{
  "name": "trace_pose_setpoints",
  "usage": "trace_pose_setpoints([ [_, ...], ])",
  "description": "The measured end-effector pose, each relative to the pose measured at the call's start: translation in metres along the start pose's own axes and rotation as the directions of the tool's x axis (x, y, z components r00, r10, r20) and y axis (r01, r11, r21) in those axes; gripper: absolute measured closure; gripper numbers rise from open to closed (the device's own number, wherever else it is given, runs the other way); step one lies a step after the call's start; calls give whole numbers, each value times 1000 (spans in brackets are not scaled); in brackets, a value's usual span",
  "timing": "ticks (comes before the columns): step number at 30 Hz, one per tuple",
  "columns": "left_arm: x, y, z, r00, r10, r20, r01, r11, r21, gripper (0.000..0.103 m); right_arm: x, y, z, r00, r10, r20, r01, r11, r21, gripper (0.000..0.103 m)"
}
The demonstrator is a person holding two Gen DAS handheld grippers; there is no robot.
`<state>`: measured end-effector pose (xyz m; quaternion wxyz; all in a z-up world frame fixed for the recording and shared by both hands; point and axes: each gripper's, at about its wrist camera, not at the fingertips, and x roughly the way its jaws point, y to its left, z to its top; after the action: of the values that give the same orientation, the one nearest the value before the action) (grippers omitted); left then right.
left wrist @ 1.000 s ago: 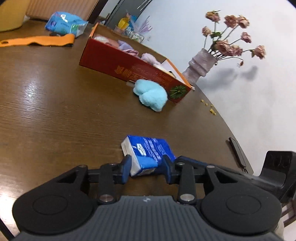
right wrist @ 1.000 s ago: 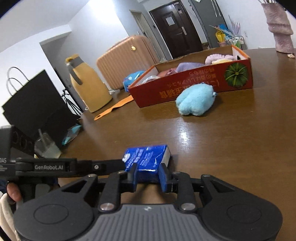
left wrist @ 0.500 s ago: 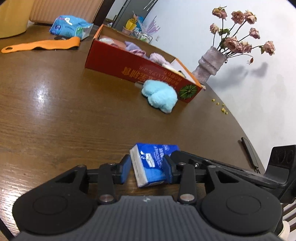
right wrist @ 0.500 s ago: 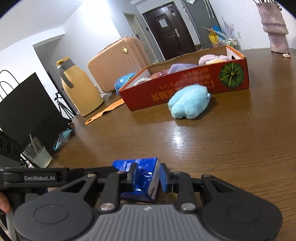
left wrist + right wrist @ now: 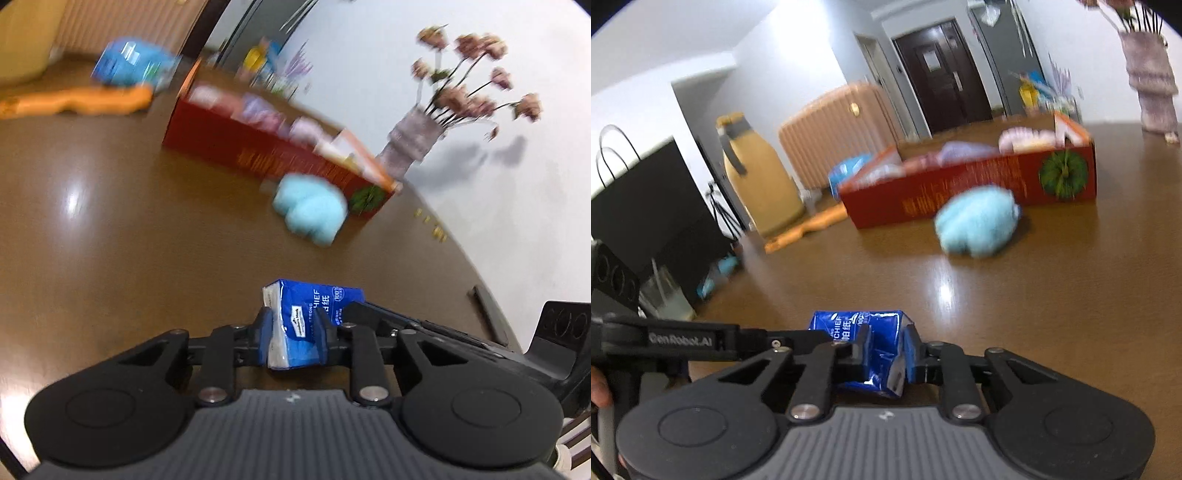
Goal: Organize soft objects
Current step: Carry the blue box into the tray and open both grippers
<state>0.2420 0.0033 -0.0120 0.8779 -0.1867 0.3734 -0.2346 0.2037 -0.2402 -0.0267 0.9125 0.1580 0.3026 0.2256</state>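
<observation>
**Two claws, one tissue pack**

Left wrist view: the left claw (image 5: 293, 338) is clamped on the near end of the tissue pack (image 5: 310, 314), its blue pads pressed against the two sides. The pack is held above the tabletop (image 5: 110, 240), with the right claw's arm reaching in from the right to its far end. Beyond lie the blue plush (image 5: 310, 214) on the tabletop, touching the front of the red box (image 5: 266, 158), and behind that a vase (image 5: 410, 147) of dried flowers. The background is smeared (the camera is evidently moving), so the things inside the box read only as pale soft shapes.

Right wrist view: the right claw (image 5: 884, 356) is clamped on the same pack (image 5: 864, 343), whose wrapper is creased and dented between the pads; the left claw's arm comes in from the left. The plush (image 5: 977, 225) sits just before the box (image 5: 960, 192), well apart from the pack.

Handling, as a judgement: the pack looks light and squashy, with a slick plastic wrapper that gives under pressure and could slide if pinched at a corner. A hold across its narrow faces near the middle, firm but not crushing, should carry it to the box.
</observation>
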Motion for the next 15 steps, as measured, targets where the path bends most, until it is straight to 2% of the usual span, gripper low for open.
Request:
trace_pose_setpoints([
  [4,12,-14,63,993,-88,80,83,994,65,79,-9,-3,51,989,6,145,4,998,-68,87],
  [7,47,-25,119,989,-102,106,89,988,123,79,7,-15,110,977,-46,208,67,993,-96,87],
  [9,79,-23,151,992,-87,88,75,988,132,79,32,-28,144,977,-94,194,113,990,-88,87],
  [11,116,-7,177,996,-82,26,80,994,81,79,62,-45,170,980,-124,158,135,989,-61,86],
  [13,147,13,190,997,-66,-36,67,997,29,79,94,-63,185,988,-128,92,131,991,-28,87],
  [15,166,24,194,998,-17,-66,20,999,44,78,125,-80,187,994,-110,17,110,994,8,87],
])
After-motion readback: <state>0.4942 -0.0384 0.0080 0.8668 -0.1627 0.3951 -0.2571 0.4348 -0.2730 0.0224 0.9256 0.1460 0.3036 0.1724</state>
